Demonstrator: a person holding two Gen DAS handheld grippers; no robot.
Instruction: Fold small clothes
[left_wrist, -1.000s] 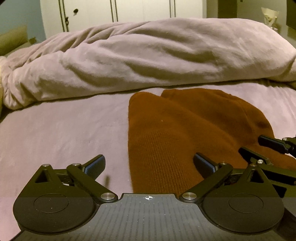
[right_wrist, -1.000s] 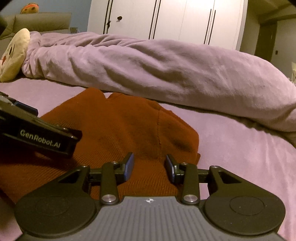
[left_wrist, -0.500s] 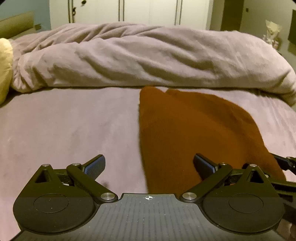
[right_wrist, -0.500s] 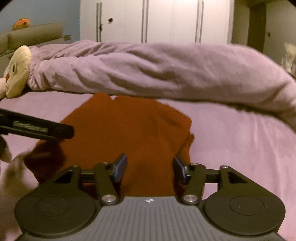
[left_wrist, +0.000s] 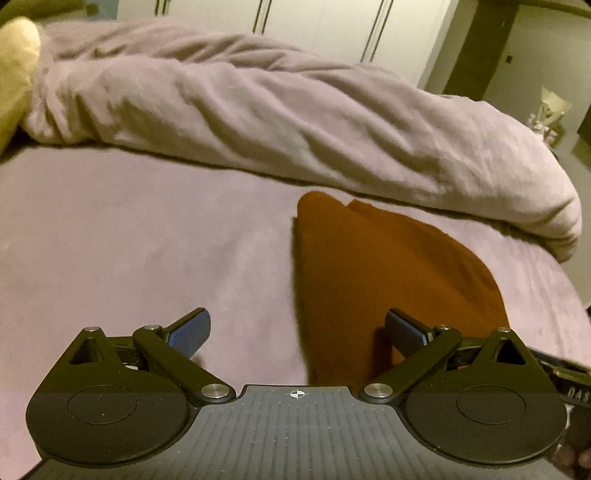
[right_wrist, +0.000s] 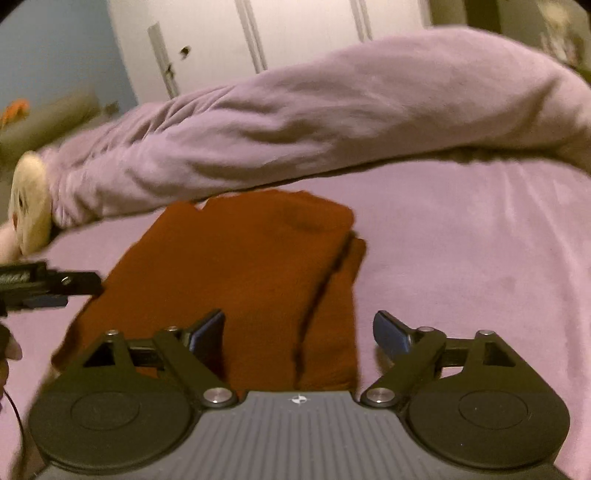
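Observation:
A rust-brown knitted garment (left_wrist: 376, 266) lies folded flat on the purple bed sheet (left_wrist: 147, 240); it also shows in the right wrist view (right_wrist: 251, 273), with a fold seam down its right side. My left gripper (left_wrist: 297, 332) is open and empty, raised over the garment's near left edge. My right gripper (right_wrist: 299, 332) is open and empty above the garment's near right part. The left gripper's tip (right_wrist: 55, 284) shows at the left of the right wrist view.
A rolled-up lilac duvet (left_wrist: 277, 110) lies across the far side of the bed, right behind the garment. A yellow plush toy (right_wrist: 31, 206) lies at its left end. White wardrobe doors (right_wrist: 258, 40) stand behind. The bed's right edge (left_wrist: 569, 295) drops off near the garment.
Both grippers have pulled back and up from the garment. The right gripper's fingers have opened wider. The garment lies still on the sheet.

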